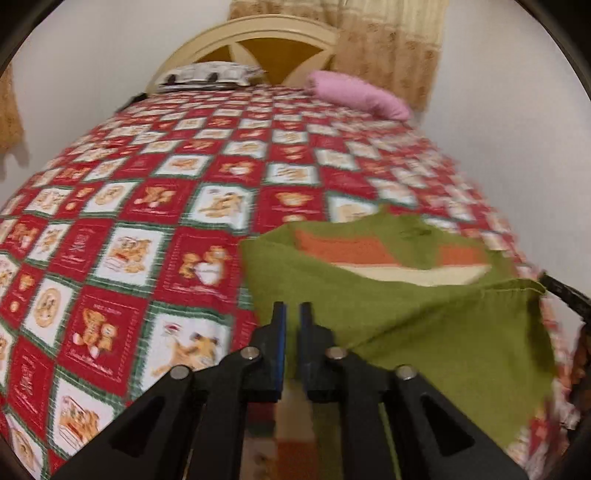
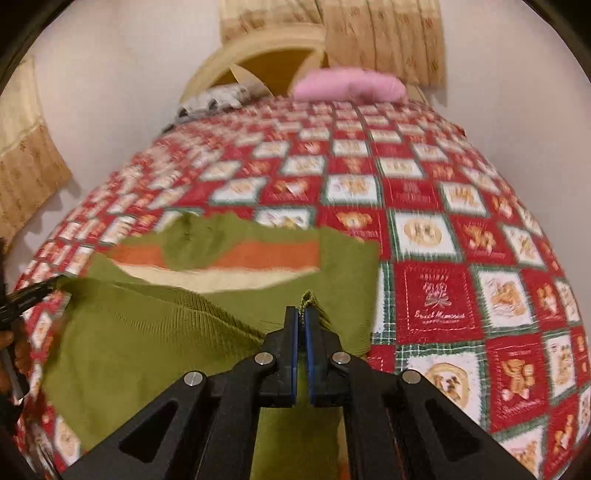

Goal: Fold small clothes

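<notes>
A small green sweater point(image 1: 424, 317) with orange and cream stripes lies on the bed, its lower part lifted and partly folded over. It also shows in the right wrist view point(image 2: 155, 332). My right gripper point(image 2: 303, 314) is shut on a pinch of the sweater's green hem, which pokes up between the fingertips. My left gripper point(image 1: 291, 310) has its jaws nearly together over the sweater's left edge; green cloth shows in the narrow gap, and I cannot tell whether it is pinched. The left gripper's tip shows at the left edge of the right wrist view point(image 2: 33, 293), at the sweater's other corner.
The bed carries a red, white and green teddy-bear quilt point(image 1: 129, 240). A pink pillow point(image 1: 358, 94) and a patterned pillow point(image 1: 207, 75) lie by the cream headboard point(image 1: 258, 33). Curtains point(image 1: 391, 44) hang behind. White walls stand on both sides.
</notes>
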Demonstrator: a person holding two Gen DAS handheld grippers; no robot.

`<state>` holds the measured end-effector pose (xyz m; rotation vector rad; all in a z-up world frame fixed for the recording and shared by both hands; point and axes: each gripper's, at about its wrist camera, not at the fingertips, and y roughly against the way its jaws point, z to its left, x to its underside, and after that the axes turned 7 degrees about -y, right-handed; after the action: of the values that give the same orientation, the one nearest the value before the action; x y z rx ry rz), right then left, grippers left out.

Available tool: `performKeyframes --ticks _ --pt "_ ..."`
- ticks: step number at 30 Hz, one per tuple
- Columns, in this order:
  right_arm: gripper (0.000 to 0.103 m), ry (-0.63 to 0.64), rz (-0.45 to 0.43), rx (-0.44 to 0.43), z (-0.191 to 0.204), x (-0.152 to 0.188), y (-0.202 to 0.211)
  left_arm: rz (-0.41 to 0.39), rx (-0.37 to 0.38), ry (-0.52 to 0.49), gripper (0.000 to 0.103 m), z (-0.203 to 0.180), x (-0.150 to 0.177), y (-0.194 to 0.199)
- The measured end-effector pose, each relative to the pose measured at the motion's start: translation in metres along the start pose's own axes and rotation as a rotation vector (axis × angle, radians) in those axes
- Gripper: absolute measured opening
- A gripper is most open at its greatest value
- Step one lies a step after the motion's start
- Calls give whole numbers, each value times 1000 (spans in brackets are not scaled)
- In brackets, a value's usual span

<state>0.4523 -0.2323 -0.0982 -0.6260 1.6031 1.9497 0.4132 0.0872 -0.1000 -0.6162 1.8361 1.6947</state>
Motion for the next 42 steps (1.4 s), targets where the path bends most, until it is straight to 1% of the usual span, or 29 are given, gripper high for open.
performKeyframes --ticks 1,2,3,4,5,6,7,9,14,16,19,20,21,22,24,25,26,27,29,31,33,37,40,42 --pt "11 1 -4 7 -3 -1 -5 11 -41 -12 13 0 2 -4" --pt "18 4 -10 13 -5 -2 -6 16 -43 -19 14 1 3 -5" --pt "36 3 -18 17 -7 -3 -5 15 -31 -22 19 4 6 -3" --pt "51 -2 -32 13 -11 -3 -1 4 -24 -18 30 7 8 2" --pt "53 -7 -48 11 -13 -3 3 -9 -29 -17 38 10 10 7" --pt "53 -10 -66 14 -17 -4 7 -28 -39 -21 51 14 14 14" --pt "53 -9 -74 22 -21 -4 11 -42 -43 -26 55 14 14 18" --pt "53 -21 -79 16 -29 -4 17 -62 -30 -57 55 14 15 27" --pt "53 -39 -34 -15 -43 2 18 -68 32 -122 55 -3 5 21" --pt "53 -28 -11 -31 -43 6 15 -58 45 -157 58 -15 4 15" --pt "53 -1 14 -46 -39 11 8 -21 49 -170 58 -25 3 -2" --pt "53 14 23 -49 -36 12 4 -12 53 -166 57 -26 3 -7" --pt "53 23 28 -53 -33 13 1 0 64 -162 45 -26 4 -12" --pt "53 27 30 -59 -31 13 0 16 72 -160 30 -25 4 -18" --pt "53 44 41 -75 -23 14 -6 36 79 -149 16 -24 6 -24" --pt "49 65 58 -73 -18 15 -11 36 83 -145 14 -24 7 -25" --pt "38 84 73 -64 -15 16 -15 36 87 -143 12 -23 8 -25" --pt "5 114 91 -37 -10 17 -20 37 93 -145 6 -24 10 -24" --pt "5 158 87 22 -4 20 -20 28 88 -153 5 -25 10 -19" --pt "4 159 54 9 -3 17 -7 1 96 -142 5 -21 7 -10" --pt "4 163 12 18 -2 10 6 -27 106 -125 5 -17 1 1" --pt "4 140 -82 17 -1 -17 30 -85 105 -85 4 -6 -15 14" --pt "4 125 -103 20 1 -36 30 -121 100 -58 4 3 -32 14" --pt "4 121 -102 28 3 -48 21 -117 99 -37 4 9 -42 5"
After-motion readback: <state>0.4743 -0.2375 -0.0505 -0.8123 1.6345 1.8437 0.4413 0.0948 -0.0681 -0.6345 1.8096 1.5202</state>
